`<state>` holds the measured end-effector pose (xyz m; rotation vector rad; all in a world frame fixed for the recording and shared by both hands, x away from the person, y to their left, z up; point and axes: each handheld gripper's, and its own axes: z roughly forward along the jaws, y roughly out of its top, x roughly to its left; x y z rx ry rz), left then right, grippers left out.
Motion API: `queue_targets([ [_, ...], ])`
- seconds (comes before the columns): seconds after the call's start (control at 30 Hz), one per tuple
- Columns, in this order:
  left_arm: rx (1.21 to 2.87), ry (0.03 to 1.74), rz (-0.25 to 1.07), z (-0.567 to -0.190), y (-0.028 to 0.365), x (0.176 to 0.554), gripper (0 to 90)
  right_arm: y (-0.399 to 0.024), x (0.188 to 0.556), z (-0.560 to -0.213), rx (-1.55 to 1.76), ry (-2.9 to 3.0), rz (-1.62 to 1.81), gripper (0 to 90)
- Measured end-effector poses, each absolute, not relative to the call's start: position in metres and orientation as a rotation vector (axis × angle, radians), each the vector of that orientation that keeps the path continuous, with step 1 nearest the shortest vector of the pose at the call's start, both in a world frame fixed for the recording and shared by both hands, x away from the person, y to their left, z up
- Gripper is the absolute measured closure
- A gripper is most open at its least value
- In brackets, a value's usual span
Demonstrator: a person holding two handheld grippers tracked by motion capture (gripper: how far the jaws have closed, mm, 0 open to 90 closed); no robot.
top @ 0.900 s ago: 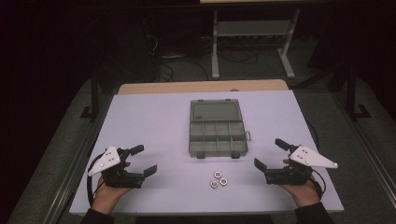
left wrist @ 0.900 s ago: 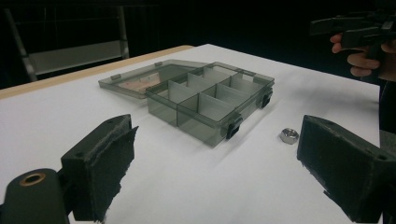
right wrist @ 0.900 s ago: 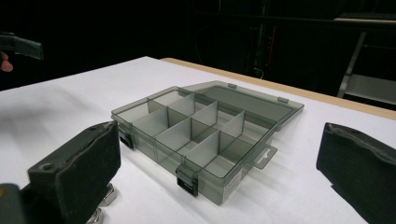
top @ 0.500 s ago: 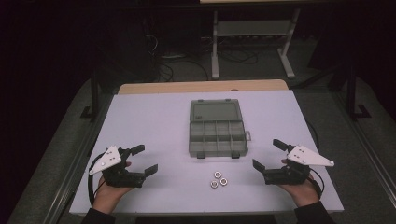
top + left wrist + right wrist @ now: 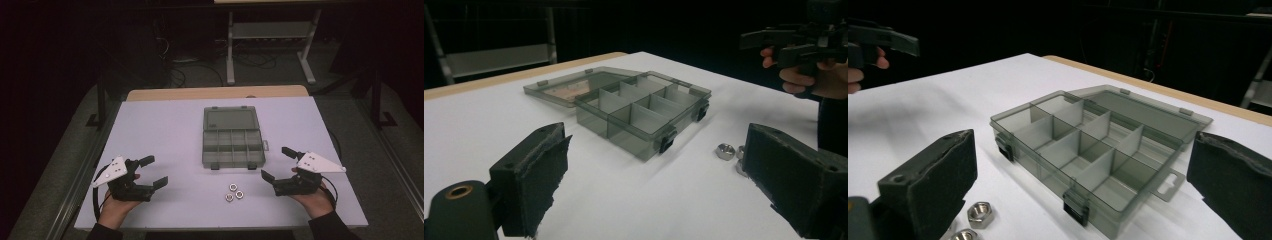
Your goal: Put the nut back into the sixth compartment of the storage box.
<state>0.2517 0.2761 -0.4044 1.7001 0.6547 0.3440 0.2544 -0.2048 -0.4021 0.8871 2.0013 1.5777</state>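
Both the left gripper (image 5: 152, 171) and right gripper (image 5: 278, 163) gape apart, flanking three nuts (image 5: 233, 191) near the table's (image 5: 165, 125) front edge.

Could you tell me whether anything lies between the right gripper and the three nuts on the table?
Nothing visible does. The right gripper hangs with its jaws open to the right of the nuts, with only bare table between them. The open compartment box sits farther back, off that line.

- white table (image 5: 165, 125) with a wooden far edge
- beyond the table, a pale metal rack (image 5: 270, 35) on dark floor (image 5: 60, 165)
- cables (image 5: 190, 75) beside the rack
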Motion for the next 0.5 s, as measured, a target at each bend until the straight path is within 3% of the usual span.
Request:
queue_targets([
  [0.5,1.699,0.652,0.344,-0.404,0.274,0.250,10.3,-0.188,0.261,-0.397,0.816,2.038,1.613,0.0],
])
